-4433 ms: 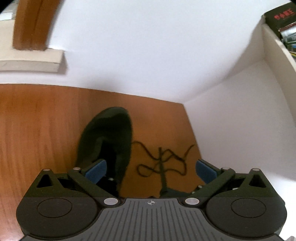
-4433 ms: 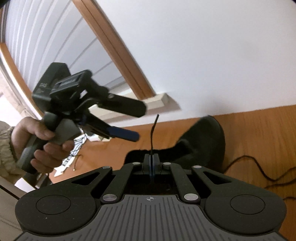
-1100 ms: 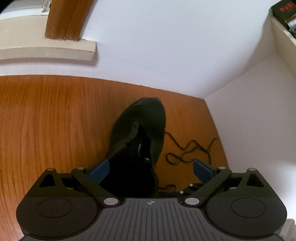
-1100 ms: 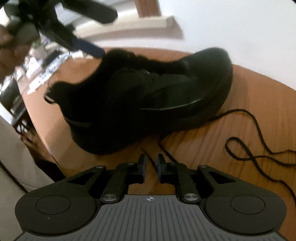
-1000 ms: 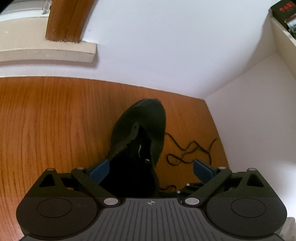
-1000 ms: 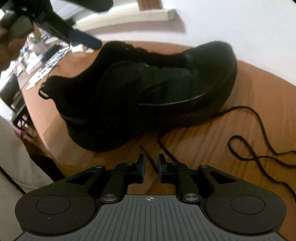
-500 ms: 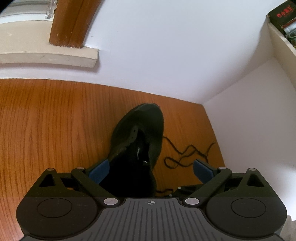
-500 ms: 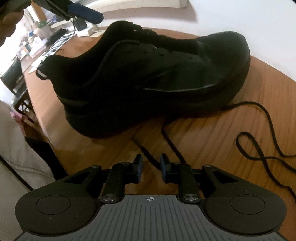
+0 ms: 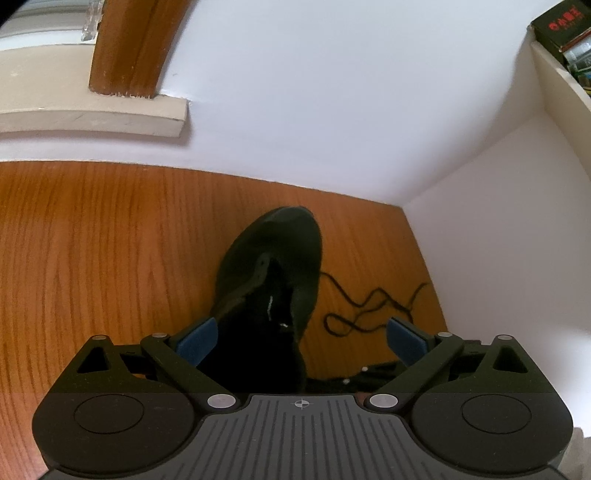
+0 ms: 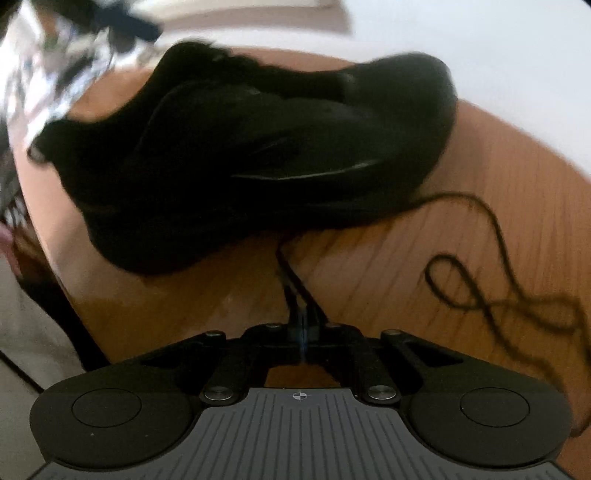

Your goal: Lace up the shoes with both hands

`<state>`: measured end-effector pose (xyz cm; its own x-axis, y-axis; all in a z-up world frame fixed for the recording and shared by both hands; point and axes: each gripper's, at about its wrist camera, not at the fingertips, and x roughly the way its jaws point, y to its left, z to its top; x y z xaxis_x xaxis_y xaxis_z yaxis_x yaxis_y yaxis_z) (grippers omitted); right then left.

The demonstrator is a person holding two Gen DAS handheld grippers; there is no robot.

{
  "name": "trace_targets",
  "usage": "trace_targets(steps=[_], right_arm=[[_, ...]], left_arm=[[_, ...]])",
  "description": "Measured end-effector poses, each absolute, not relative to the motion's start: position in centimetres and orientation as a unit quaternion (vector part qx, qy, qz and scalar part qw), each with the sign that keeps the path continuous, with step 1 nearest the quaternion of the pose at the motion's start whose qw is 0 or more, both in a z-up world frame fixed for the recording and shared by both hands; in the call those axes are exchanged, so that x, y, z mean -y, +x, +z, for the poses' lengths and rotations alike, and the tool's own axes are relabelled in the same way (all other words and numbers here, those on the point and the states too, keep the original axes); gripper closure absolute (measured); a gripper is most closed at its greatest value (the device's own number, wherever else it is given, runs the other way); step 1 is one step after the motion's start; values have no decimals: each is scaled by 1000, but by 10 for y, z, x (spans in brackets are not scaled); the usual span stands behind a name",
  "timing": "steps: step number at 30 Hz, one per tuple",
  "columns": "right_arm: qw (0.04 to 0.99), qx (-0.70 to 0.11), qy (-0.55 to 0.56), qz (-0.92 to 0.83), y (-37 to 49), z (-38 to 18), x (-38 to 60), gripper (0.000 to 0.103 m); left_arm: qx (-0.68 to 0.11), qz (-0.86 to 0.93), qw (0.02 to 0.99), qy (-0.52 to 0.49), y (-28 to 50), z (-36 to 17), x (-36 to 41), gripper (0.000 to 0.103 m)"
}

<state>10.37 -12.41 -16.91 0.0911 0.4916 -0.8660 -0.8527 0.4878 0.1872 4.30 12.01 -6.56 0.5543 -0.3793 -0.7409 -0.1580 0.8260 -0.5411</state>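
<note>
A black shoe (image 9: 273, 266) stands on the wooden table (image 9: 92, 240), toe toward the wall. My left gripper (image 9: 301, 334) is open, its blue pads either side of the shoe's heel end, above it. A black lace (image 9: 369, 306) lies in loops to the shoe's right. In the right wrist view the shoe (image 10: 258, 147) is seen side-on and blurred. My right gripper (image 10: 303, 319) is shut on the lace end (image 10: 291, 280), low over the table beside the sole. The rest of the lace (image 10: 498, 280) loops to the right.
White walls meet in a corner (image 9: 402, 203) close behind and right of the shoe. A window sill (image 9: 92, 122) is at the back left. A shelf with boxes (image 9: 561, 33) is at the upper right. The table's near edge (image 10: 55, 266) is left of the shoe.
My right gripper has closed from a narrow gap onto the lace end and moved nearer the shoe. My left gripper stayed open and pulled back slightly.
</note>
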Motion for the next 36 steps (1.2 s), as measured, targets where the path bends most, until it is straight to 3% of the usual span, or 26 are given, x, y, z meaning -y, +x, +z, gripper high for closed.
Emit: trace_targets(steps=[5, 11, 16, 18, 36], right_arm=[[726, -493, -87, 472, 110, -154, 142, 101], [741, -469, -129, 464, 108, -144, 149, 96], [757, -464, -170, 427, 117, -157, 164, 79], [765, -470, -166, 408, 123, -162, 171, 67], [756, -520, -59, 394, 148, -172, 172, 67]], left_arm=[[-472, -71, 831, -286, 46, -68, -116, 3], [-475, -76, 830, -283, 49, -69, -111, 3], [-477, -75, 830, -281, 49, -69, -111, 2], [-477, -75, 829, -282, 49, -69, -112, 2], [-479, -78, 828, -280, 52, -69, -112, 2]])
